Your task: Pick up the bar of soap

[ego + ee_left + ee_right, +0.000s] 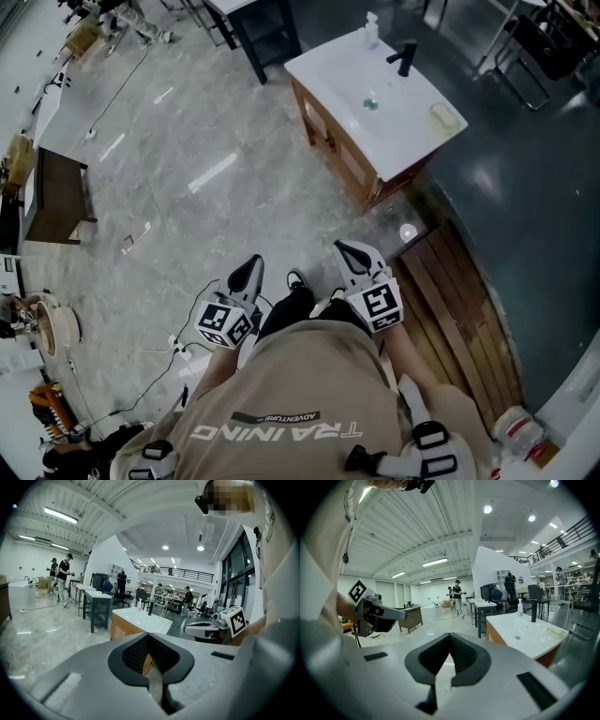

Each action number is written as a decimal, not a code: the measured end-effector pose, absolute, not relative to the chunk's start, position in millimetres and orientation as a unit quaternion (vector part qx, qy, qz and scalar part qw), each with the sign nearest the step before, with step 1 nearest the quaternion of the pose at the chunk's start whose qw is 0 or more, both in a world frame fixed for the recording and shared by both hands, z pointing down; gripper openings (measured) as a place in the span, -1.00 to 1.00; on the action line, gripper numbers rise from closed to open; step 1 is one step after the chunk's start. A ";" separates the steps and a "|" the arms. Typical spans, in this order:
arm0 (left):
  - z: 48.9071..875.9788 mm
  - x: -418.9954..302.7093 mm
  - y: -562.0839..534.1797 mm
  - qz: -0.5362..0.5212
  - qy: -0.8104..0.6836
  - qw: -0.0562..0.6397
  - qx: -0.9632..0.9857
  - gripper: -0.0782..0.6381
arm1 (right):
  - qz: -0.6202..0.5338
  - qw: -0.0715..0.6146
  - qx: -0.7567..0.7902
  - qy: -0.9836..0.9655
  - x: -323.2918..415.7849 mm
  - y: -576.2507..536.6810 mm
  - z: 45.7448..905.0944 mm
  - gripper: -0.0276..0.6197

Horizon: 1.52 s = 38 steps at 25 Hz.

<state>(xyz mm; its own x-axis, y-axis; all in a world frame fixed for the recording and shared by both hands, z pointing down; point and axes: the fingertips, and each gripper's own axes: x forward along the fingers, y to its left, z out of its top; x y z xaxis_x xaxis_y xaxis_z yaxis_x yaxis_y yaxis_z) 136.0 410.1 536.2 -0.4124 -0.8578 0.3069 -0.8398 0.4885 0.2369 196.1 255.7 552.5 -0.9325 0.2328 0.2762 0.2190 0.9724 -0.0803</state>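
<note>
Bright, even light fills the hall. Overhead we see fluorescent strips [61,515] and recessed ceiling lamps [487,509], which lay pale streaks of glare on the polished marble floor [169,141]. Both gripper views bend hard towards their black, vignetted corners. Close to the lens, the left hand-held gripper [148,637] looks soft. Shadows are faint throughout.

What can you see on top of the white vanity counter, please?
On the counter, a pale bar of soap lies near the right end; a black faucet and a pump bottle stand along the far edge. Nothing covers the top; inside the cabinet cannot be seen.
</note>
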 end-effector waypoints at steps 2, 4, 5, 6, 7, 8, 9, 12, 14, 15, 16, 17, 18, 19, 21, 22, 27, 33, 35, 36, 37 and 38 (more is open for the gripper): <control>540.9 127.9 406.9 -0.023 -0.837 0.198 0.510 -0.79 | 0.024 0.146 -0.110 -0.983 186.9 252.1 555.9 -0.91; 545.7 116.7 402.6 -0.026 -0.833 0.197 0.517 -0.79 | 0.021 0.148 -0.105 -0.983 176.1 249.1 559.0 -0.91; 547.5 109.5 400.8 -0.029 -0.830 0.196 0.521 -0.79 | 0.020 0.147 -0.103 -0.984 169.7 248.5 559.1 -0.91; 548.7 101.3 399.0 -0.032 -0.827 0.195 0.526 -0.79 | 0.019 0.145 -0.099 -0.984 162.6 247.9 557.9 -0.91; 549.2 92.3 396.7 -0.034 -0.824 0.194 0.532 -0.79 | 0.018 0.145 -0.093 -0.985 155.2 246.8 555.7 -0.91; 548.8 82.7 393.8 -0.035 -0.819 0.193 0.539 -0.79 | 0.015 0.146 -0.085 -0.986 147.8 245.1 552.8 -0.91; 546.9 72.8 390.7 -0.035 -0.815 0.190 0.546 -0.79 | 0.012 0.146 -0.075 -0.986 140.6 243.5 548.9 -0.91; 532.7 43.0 383.4 -0.029 -0.801 0.173 0.572 -0.79 | 0.012 0.140 -0.053 -0.989 118.1 242.3 534.8 -0.91; 526.5 26.5 381.1 -0.024 -0.792 0.163 0.588 -0.79 | 0.004 0.138 -0.040 -0.990 103.8 241.8 529.0 -0.90; 526.0 18.9 380.4 -0.022 -0.786 0.161 0.597 -0.79 | 0.001 0.136 -0.033 -0.990 96.8 241.6 526.6 -0.90; 527.3 11.7 380.0 -0.020 -0.779 0.160 0.606 -0.79 | -0.001 0.134 -0.024 -0.991 90.2 241.3 524.3 -0.90; 529.8 4.7 380.0 -0.016 -0.773 0.161 0.614 -0.79 | -0.003 0.131 -0.014 -0.991 84.5 240.9 523.0 -0.90; 533.0 -1.8 379.6 -0.010 -0.766 0.161 0.622 -0.79 | -0.004 0.130 -0.005 -0.992 79.9 240.3 523.0 -0.90; 536.1 -7.5 378.4 -0.005 -0.760 0.161 0.629 -0.79 | -0.006 0.130 0.005 -0.992 76.6 239.2 524.6 -0.90; 539.7 -14.7 374.2 0.000 -0.751 0.162 0.640 -0.79 | -0.007 0.138 0.019 -0.990 76.3 235.9 530.9 -0.91; 539.2 -16.4 371.8 0.000 -0.748 0.161 0.644 -0.79 | -0.006 0.144 0.025 -0.989 78.8 233.9 533.2 -0.90; 529.6 -30.9 354.8 0.003 -0.741 0.149 0.654 -0.79 | -0.012 0.144 0.057 -0.988 81.4 214.1 524.4 -0.90; 539.3 -41.3 321.1 0.006 -0.730 0.165 0.663 -0.79 | -0.016 0.135 0.077 -0.988 75.7 181.2 524.5 -0.90; 540.5 -48.2 305.3 0.008 -0.732 0.165 0.661 -0.79 | -0.016 0.134 0.076 -0.988 68.7 169.0 530.8 -0.90; 540.5 -52.1 297.4 0.008 -0.734 0.165 0.658 -0.79 | -0.013 0.135 0.073 -0.988 64.9 163.4 534.5 -0.90; 539.2 -55.7 289.8 0.008 -0.737 0.165 0.655 -0.79 | -0.010 0.134 0.069 -0.988 60.8 158.1 537.2 -0.90; 536.4 -59.1 282.1 0.008 -0.740 0.164 0.652 -0.79 | -0.008 0.133 0.064 -0.989 56.1 152.4 538.0 -0.90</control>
